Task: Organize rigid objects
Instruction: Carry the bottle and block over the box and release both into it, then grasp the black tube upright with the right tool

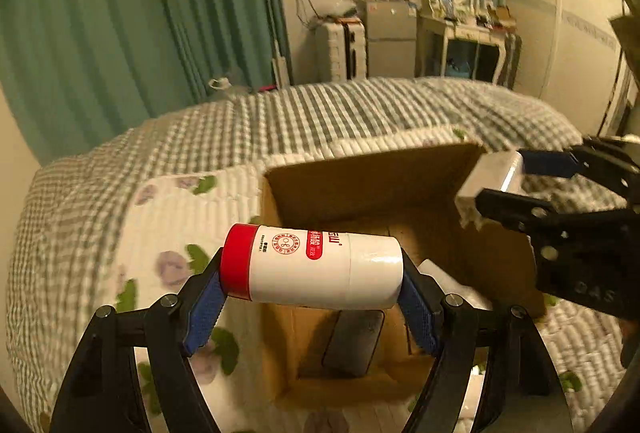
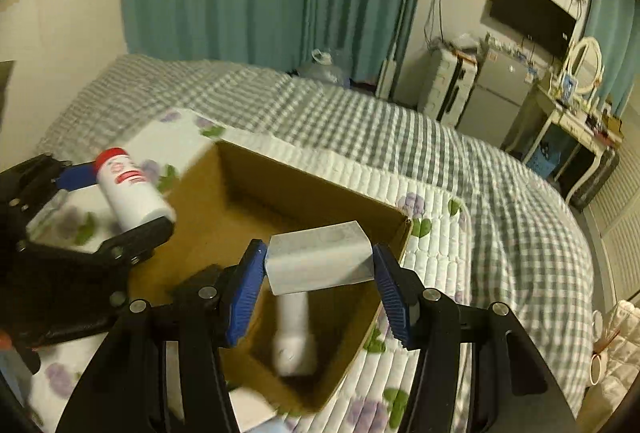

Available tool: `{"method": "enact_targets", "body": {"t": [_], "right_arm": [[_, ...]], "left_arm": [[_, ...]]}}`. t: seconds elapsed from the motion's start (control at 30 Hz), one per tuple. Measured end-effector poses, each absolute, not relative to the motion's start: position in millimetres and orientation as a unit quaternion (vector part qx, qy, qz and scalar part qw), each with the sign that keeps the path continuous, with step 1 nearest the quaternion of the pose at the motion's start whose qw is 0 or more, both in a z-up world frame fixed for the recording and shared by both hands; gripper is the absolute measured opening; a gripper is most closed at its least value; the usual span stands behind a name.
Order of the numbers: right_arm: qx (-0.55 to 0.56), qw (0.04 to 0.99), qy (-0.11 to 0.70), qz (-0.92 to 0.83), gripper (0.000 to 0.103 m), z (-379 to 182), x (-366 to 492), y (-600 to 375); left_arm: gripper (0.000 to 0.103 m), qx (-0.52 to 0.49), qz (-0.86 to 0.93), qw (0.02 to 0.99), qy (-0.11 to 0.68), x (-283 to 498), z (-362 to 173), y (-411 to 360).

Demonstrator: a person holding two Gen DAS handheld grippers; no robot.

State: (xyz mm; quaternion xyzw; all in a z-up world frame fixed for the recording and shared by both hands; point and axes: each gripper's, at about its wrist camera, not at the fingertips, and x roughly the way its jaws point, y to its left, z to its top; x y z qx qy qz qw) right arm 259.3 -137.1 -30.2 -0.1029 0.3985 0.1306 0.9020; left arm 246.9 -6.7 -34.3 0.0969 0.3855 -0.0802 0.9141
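Note:
My left gripper is shut on a white bottle with a red cap, held sideways over the near edge of an open cardboard box on the bed. It also shows in the right wrist view. My right gripper is shut on a small white box above the cardboard box; the small white box also shows at the right of the left wrist view. Inside the cardboard box lie a dark flat device and a white tube-like object.
The box stands on a white floral quilt over a grey checked bedspread. Teal curtains hang behind. A cabinet, small fridge and dresser with a mirror stand at the far wall under a TV.

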Motion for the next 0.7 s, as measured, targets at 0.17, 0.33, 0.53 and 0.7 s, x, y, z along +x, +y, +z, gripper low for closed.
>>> {"method": "enact_targets", "body": {"t": [0.17, 0.33, 0.53, 0.7], "right_arm": [[-0.091, 0.899, 0.408, 0.134, 0.054, -66.2, 291.1, -145.6], [-0.033, 0.900, 0.401, 0.167, 0.065, -70.0, 296.8, -159.4], [-0.024, 0.919, 0.370, 0.132, 0.080, -28.6, 261.1, -176.9], [-0.064, 0.925, 0.356, 0.116, 0.083, 16.7, 202.7, -176.1]], "left_arm": [[0.079, 0.114, -0.092, 0.907, 0.394, 264.4, -61.7, -18.5], [0.080, 0.113, -0.090, 0.903, 0.406, 260.8, -72.3, -20.4], [0.081, 0.095, -0.089, 0.914, 0.383, 224.4, -36.6, -15.2], [0.082, 0.089, -0.080, 0.920, 0.374, 175.9, 6.2, -7.2]]}}
